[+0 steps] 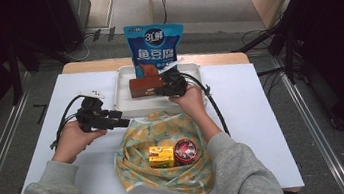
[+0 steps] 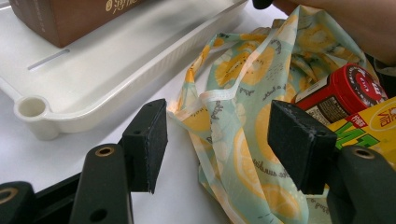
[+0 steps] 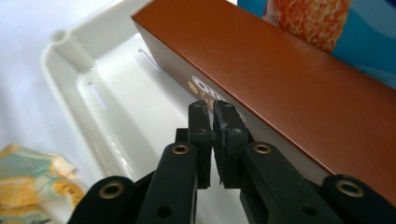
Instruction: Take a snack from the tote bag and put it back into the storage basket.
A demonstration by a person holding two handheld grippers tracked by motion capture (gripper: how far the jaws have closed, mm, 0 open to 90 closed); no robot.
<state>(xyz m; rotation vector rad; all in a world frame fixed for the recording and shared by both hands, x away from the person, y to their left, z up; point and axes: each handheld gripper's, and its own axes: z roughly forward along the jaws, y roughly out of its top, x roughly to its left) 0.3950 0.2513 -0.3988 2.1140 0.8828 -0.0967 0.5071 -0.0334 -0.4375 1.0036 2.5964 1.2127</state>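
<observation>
Work in hand: moving goods from the cloth bag (image 1: 164,151) on the table (image 1: 253,116) into the white tray (image 1: 126,90), as I judge it.
Right tool (image 3: 213,135): its jaws stand together with nothing between the pads; in the right gripper view it is just in front of the long side of the brown box (image 3: 289,88), and I cannot tell if it touches it.
Left tool (image 2: 219,144): jaws wide apart, holding nothing, low over the table at the edge of the cloth bag (image 2: 243,116).
Brown box: it lies inside the tray (image 3: 74,79), with the blue snack pouch (image 1: 155,46) upright behind it.
Still in the bag: the yellow carton (image 1: 161,156) and the red tin (image 1: 185,150), side by side on the open cloth.
Advice for right tool: if the box must be set straight, I would push it with the closed tips low on its side and slowly, so it slides and does not tip toward the pouch.
Advice for left tool: it can pinch the cloth rim to keep the bag open and steady; take only fabric, not the carton (image 2: 373,123).
Risk: a fast push may knock the pouch down, I think.
</observation>
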